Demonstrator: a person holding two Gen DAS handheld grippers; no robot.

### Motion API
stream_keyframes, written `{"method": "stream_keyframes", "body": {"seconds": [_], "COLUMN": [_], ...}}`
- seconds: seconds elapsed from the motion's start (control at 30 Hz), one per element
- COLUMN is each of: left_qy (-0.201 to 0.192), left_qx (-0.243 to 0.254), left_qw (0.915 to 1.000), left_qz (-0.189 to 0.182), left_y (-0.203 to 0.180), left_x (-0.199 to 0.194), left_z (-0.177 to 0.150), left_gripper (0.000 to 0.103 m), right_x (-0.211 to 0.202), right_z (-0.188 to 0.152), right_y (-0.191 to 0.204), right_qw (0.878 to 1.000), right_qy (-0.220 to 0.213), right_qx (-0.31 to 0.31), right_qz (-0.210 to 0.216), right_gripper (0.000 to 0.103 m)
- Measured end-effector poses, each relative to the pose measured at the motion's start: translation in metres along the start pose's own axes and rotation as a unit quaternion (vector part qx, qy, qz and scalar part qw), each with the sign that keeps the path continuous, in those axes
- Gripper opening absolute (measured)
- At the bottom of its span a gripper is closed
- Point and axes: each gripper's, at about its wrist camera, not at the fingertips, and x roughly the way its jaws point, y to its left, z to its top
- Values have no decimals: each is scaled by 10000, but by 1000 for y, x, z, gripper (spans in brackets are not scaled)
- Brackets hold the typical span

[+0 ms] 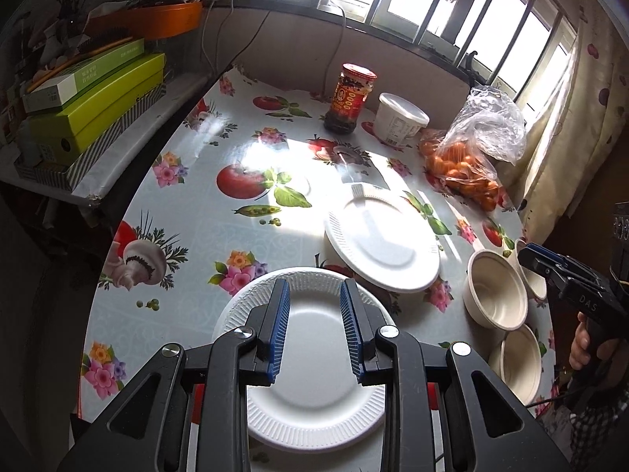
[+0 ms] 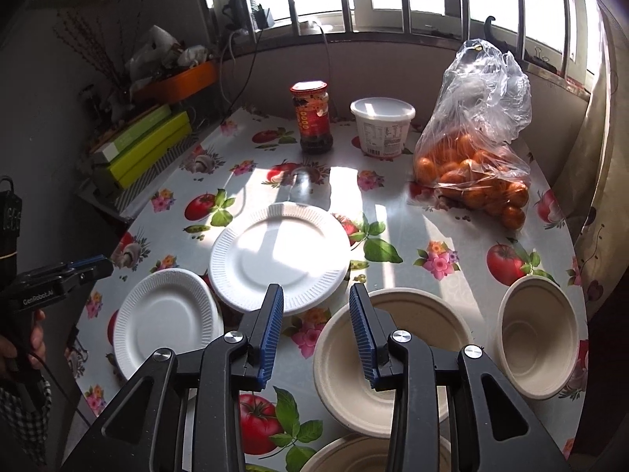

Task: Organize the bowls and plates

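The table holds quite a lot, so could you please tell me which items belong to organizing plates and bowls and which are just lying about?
Job items:
near plate
far plate
near bowl
middle bowl
far bowl

Lying about:
sauce jar
white tub
bag of oranges
green boxes
orange basin

The left black two-finger gripper with blue ribbed pads (image 1: 314,328) tilts steeply downward, its jaws parted with nothing between them. The right black gripper with the same blue pads (image 2: 316,332) tilts down likewise, jaws apart and empty. Seen from the left wrist, the right gripper juts in from the right edge, a hand (image 1: 589,348) wrapped around its black handle. Seen from the right wrist, the left gripper enters at the left edge, held by a hand (image 2: 23,344) above a checked sleeve (image 2: 23,413).
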Motion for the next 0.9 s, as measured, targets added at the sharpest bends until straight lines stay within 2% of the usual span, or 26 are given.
{"method": "stream_keyframes", "body": {"seconds": [0.4, 0.9], "left_qy": [238, 482], "left_qx": [-73, -177], "left_qw": [9997, 9987], "left_qz": [-66, 24], "left_y": [-27, -29], "left_x": [47, 88], "left_z": [26, 44], "left_gripper": [28, 28], "right_x": [39, 99], "right_z": [26, 42], "right_y": [-37, -55], "right_qw": [9994, 9961], "right_qy": [336, 868], "right_qx": [64, 136], "right_qz": [-53, 83], "right_gripper": [35, 35]}}
